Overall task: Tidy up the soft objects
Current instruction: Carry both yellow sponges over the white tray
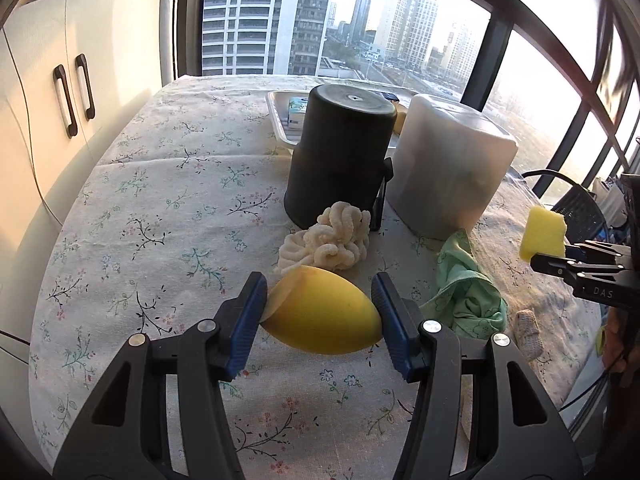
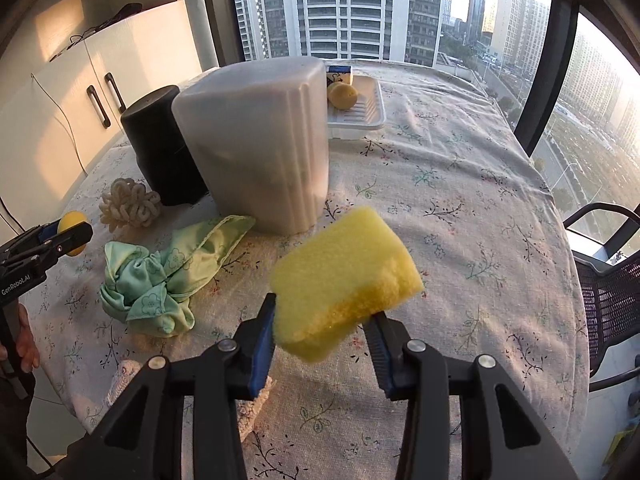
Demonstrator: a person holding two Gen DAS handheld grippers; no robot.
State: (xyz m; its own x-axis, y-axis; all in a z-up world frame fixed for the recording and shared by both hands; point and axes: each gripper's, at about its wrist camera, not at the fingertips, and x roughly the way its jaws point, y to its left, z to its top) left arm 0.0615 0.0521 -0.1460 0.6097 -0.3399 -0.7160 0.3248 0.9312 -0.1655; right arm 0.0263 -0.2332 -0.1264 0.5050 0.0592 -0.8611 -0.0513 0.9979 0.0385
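On the floral-cloth bench (image 2: 460,184): frosted white bin (image 2: 256,148) and black bin (image 2: 160,144), both upturned; green cloth (image 2: 160,280) crumpled in front. Right gripper (image 2: 324,344) clamps a yellow sponge (image 2: 348,276) aloft – light, squashy, best pinched across its flat sides. Left gripper (image 1: 320,316) is clamped on a yellow egg-shaped sponge (image 1: 324,312); likely slips endwise

The floral-clothed table (image 2: 460,184) carries a black canister (image 1: 340,152), frosted container (image 2: 260,140), white tray (image 2: 360,120), green cloth (image 2: 168,280); cream scrunchie (image 1: 332,244).

"DAS" marks the right tongs (image 1: 538,262); "GenRoboI.AI" (roughly) marks the left tongs (image 2: 76,236).
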